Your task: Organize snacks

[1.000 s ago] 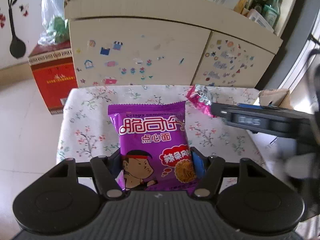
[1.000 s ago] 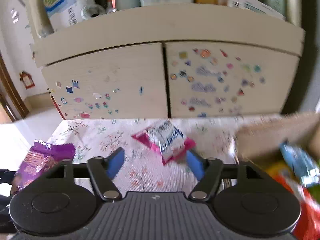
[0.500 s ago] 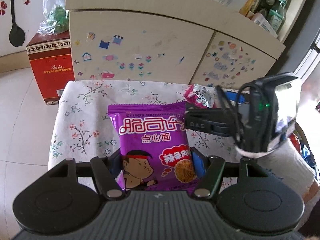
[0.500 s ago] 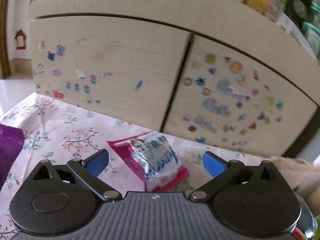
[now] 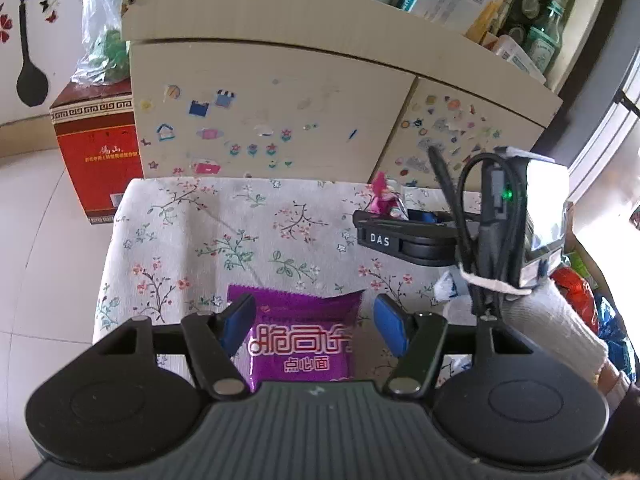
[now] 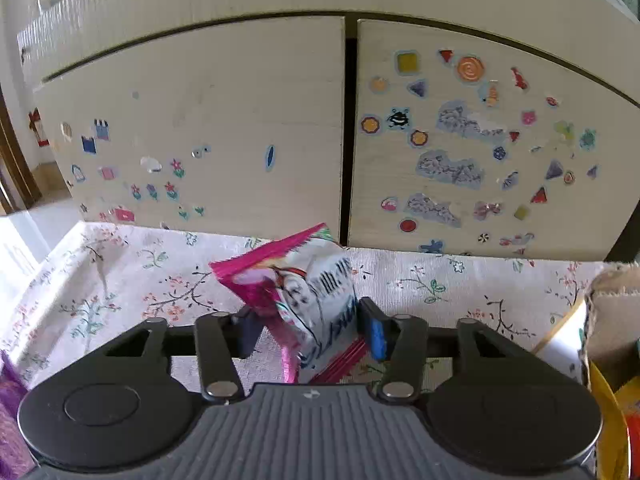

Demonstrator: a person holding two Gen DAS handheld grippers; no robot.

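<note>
A purple noodle-snack packet (image 5: 300, 340) lies low between the fingers of my left gripper (image 5: 314, 324). The left pad overlaps its edge, a gap shows at the right pad, and the jaws are closing. On the far right of the floral tablecloth (image 5: 192, 232), my right gripper (image 5: 394, 222) is on a pink and white snack packet (image 5: 382, 196). In the right wrist view that pink packet (image 6: 304, 292) stands crumpled and tilted up. The closing right gripper (image 6: 310, 334) presses it from both sides.
A sticker-covered cabinet (image 5: 280, 120) stands right behind the table, its top crowded with bottles and boxes. A red carton (image 5: 96, 148) sits on the floor at left. A cardboard box (image 6: 612, 312) with several snack bags is at the right edge, beside a white-gloved hand (image 5: 560, 320).
My right gripper came down over the pink packet and closed on it, tipping it upright. The purple packet now sits lower and looks smaller between my left fingers.
</note>
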